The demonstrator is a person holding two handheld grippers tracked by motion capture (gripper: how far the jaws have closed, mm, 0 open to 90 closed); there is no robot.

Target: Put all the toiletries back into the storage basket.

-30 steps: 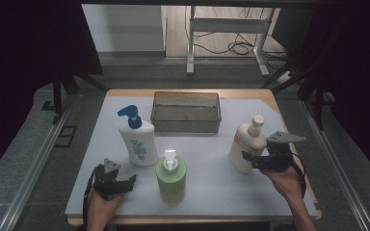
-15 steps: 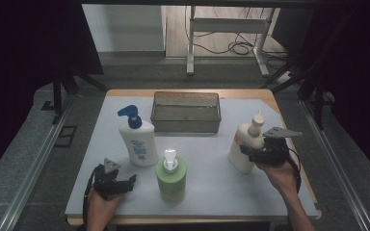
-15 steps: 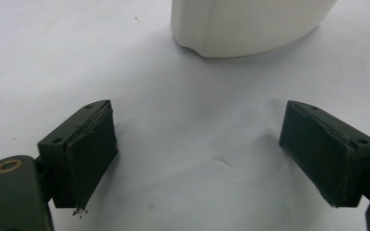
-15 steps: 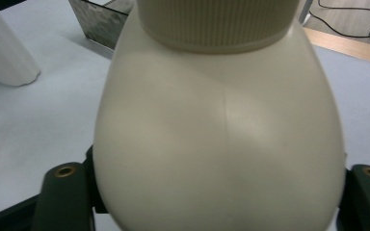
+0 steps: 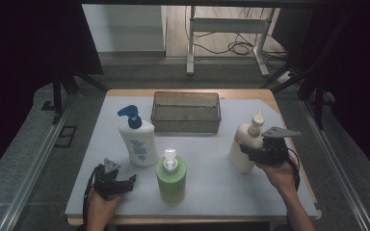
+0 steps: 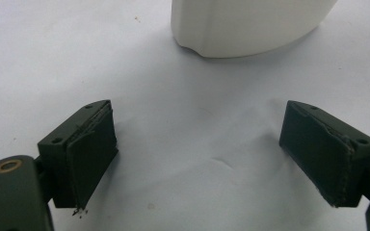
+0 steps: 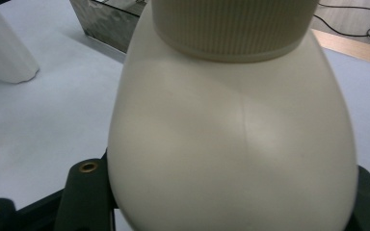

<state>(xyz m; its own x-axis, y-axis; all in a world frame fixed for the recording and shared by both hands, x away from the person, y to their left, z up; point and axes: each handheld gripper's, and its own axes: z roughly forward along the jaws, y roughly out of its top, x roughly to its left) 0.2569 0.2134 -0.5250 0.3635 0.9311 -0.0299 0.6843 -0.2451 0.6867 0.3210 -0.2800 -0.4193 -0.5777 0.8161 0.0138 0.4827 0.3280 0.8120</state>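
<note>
A cream squeeze bottle (image 5: 244, 148) with a pointed nozzle is seen being taken up near the right edge of the surface (image 5: 212, 187), where it stands upright on the white mat. The right hand-held gripper (image 5: 260, 153) is set against the bottle's right flank, and in the right gripper view the bottle's broad body (image 7: 231, 139) sits between the two black jaws, which appear closed on it low down. The grasp is judged to be the step in hand; a steady lift is called for next, with the bottle kept upright and carried clear of the mesh basket (image 5: 186, 112) at the far edge. The left hand-held gripper (image 5: 115, 182) rests near the front left corner, its jaws wide apart and holding nothing, just short of the white pump bottle (image 5: 137, 140). A green pump bottle (image 5: 171, 175) stands between the two hands.
</note>
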